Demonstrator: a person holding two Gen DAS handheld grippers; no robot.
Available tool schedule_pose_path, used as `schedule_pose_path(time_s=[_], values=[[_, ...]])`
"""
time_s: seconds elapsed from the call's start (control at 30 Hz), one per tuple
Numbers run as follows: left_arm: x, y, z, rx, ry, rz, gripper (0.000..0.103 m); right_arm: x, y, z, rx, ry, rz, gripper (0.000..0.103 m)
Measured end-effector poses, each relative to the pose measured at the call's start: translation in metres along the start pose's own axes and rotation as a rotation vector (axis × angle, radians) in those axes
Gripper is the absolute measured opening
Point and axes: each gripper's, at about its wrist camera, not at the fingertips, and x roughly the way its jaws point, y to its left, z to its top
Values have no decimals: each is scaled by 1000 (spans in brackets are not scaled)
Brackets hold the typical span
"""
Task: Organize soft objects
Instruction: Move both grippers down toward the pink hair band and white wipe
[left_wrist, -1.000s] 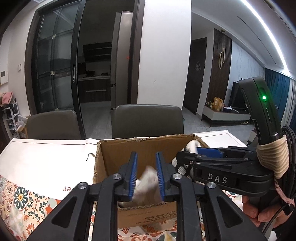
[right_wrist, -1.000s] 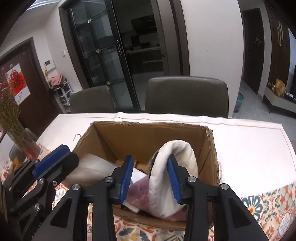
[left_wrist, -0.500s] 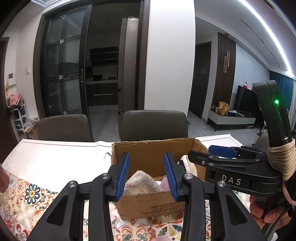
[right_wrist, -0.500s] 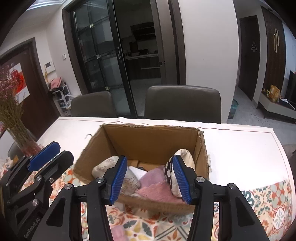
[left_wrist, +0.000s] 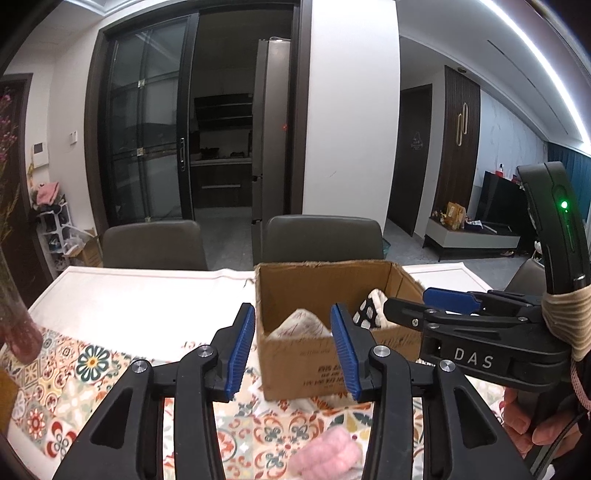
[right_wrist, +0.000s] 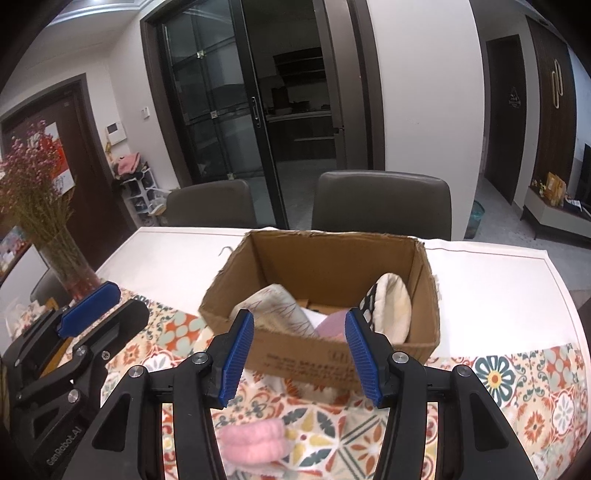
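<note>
While both claws hover wide apart and hold nothing, a vase (right_wrist: 72, 273) of dried flowers stands at the far left of the table (right_wrist: 491, 280). Right of it, the left gripper (left_wrist: 292, 349) and right gripper (right_wrist: 298, 360) face the cardboard box (right_wrist: 424, 291), which holds a patterned cloth (right_wrist: 275, 308), a pink cloth (right_wrist: 332, 326) and a cream pad (right_wrist: 393, 308). A pink roll (right_wrist: 255, 441) lies near, outside the box.

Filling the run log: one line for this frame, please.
left gripper: open, empty | right gripper: open, empty | cardboard box: holds soft items | pink fluffy item: on tablecloth, outside box
</note>
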Motion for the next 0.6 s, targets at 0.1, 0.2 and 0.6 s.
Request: schedule_pose_path(time_s=[0.1,0.2,0.6], values=[[-10,2,-7,-2,8,18,42,-3,5,-9,-5,6,6,53],[-17,3,-14,-2,19,33,42,-5,9,-18,-5,17,15,53],[-42,5,-42,-3,65,72,43,-14,25,-52,-17,61,57,53]])
